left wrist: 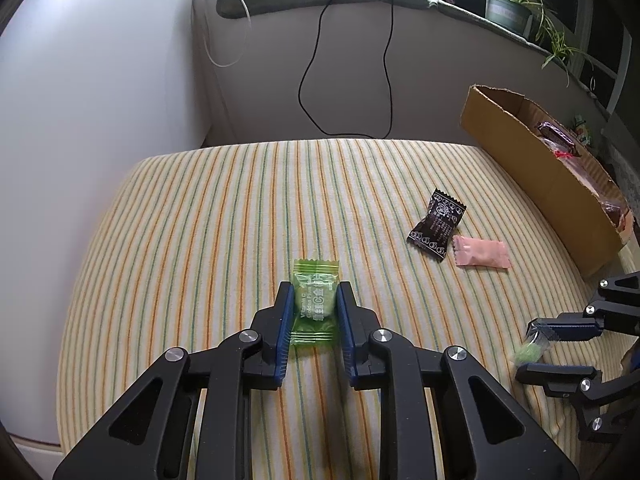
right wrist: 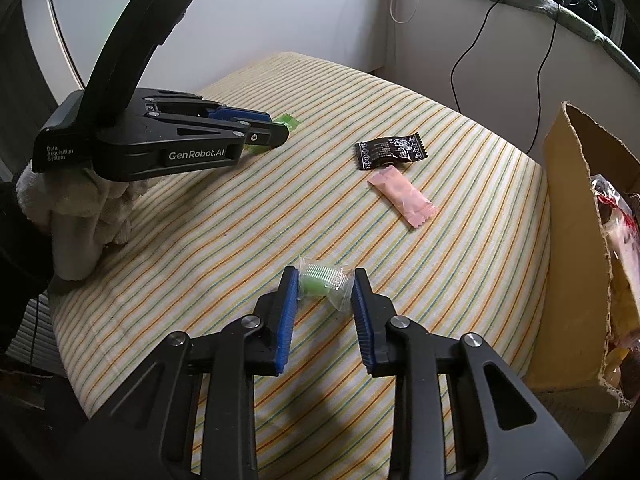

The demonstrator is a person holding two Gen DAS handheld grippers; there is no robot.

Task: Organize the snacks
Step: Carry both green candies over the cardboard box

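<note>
My left gripper (left wrist: 314, 294) sits low over the striped cloth with its jaws on either side of a green candy packet (left wrist: 314, 304), pads at or near the packet's edges. My right gripper (right wrist: 326, 280) has its jaws around a clear-wrapped green candy (right wrist: 326, 280), with small gaps at the pads. That candy also shows in the left wrist view (left wrist: 532, 346). A black snack packet (left wrist: 436, 224) (right wrist: 390, 151) and a pink packet (left wrist: 482, 257) (right wrist: 402, 197) lie side by side on the cloth. The left gripper shows in the right wrist view (right wrist: 276, 130).
A cardboard box (left wrist: 532, 168) (right wrist: 568, 240) holding several snacks stands at the right edge of the striped surface (left wrist: 224, 216). White walls and hanging cables stand behind. Potted plants (left wrist: 508, 4) sit on the ledge. A gloved hand (right wrist: 76, 216) holds the left gripper.
</note>
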